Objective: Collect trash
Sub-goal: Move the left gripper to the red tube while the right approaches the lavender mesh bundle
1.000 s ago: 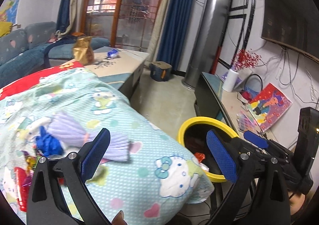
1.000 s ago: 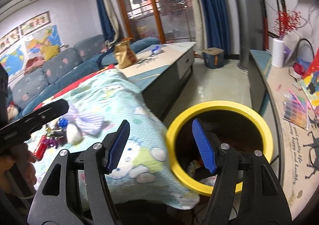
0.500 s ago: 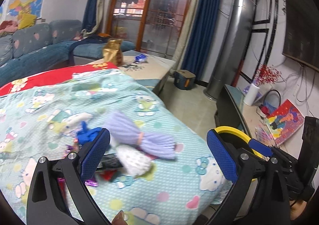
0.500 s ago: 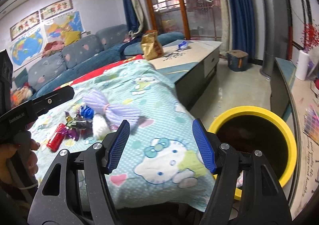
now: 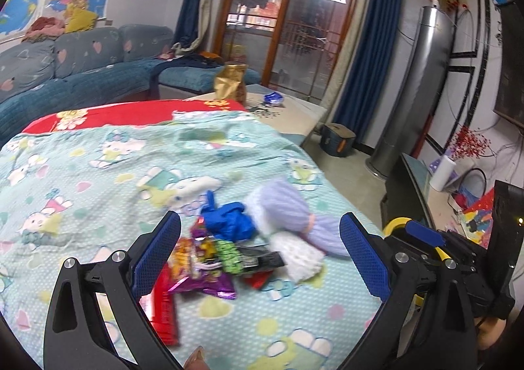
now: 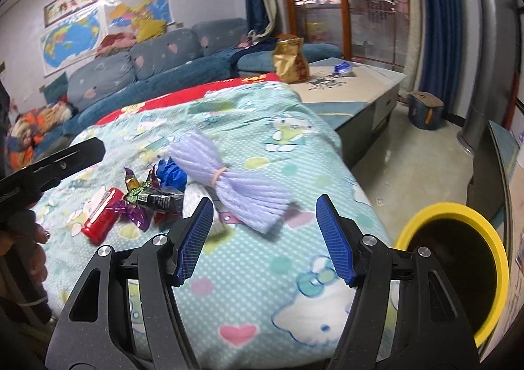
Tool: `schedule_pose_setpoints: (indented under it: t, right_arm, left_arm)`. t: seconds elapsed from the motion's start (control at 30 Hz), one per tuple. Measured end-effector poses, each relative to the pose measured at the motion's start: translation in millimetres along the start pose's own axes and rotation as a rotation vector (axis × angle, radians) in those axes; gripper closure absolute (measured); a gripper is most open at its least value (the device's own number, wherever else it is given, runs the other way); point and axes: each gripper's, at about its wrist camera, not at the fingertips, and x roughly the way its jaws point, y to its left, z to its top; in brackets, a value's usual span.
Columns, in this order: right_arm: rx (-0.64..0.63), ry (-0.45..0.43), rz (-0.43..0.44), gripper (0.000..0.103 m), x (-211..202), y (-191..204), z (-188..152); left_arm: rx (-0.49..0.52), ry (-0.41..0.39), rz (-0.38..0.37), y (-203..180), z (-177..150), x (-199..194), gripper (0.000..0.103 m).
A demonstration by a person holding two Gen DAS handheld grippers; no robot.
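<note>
left hand-held gripper: released, empty, over trash pile | right hand-held gripper: released, empty | trash pile: wrappers, red pack, blue wad, lilac foam net on cartoon-print cloth | yellow-rimmed bin just beside cloth edge

Blue sofa under wall maps, curtained glass doors.
</note>
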Motion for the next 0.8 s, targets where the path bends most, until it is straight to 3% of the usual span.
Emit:
schedule_pose_setpoints:
  t: [0.3,0.5,0.57,0.6,0.8]
  right_arm:
    - [-0.067,0.079,0.023,0.05,39.9,13.3,5.1]
    - [-0.115,0.154,0.012,0.066,69.1,15.7,-1.3]
    - [-0.125,0.19,0.003,0.077,79.6,15.0,-4.8]
    - [-0.125,0.203,0.007,0.079,82.8,14.2,-6.5]
    - [-0.107,0.189,0.019,0.088,79.2,12.8,-11.2]
  left_arm:
    - [-0.054,0.034,0.072,39.1,-12.2,1.0,0.008]
    - [-0.106,0.12,0.12,67.5,-31.4,10.0,0.009]
    - [-0.13,0.149,0.124,76.7,-38.6,12.6,0.009]
    - [-0.139,0.159,0.125,80.3,-42.7,12.7,0.01]
    - [-0.192,0.216,0.098,96.9,-63.3,10.9,0.033]
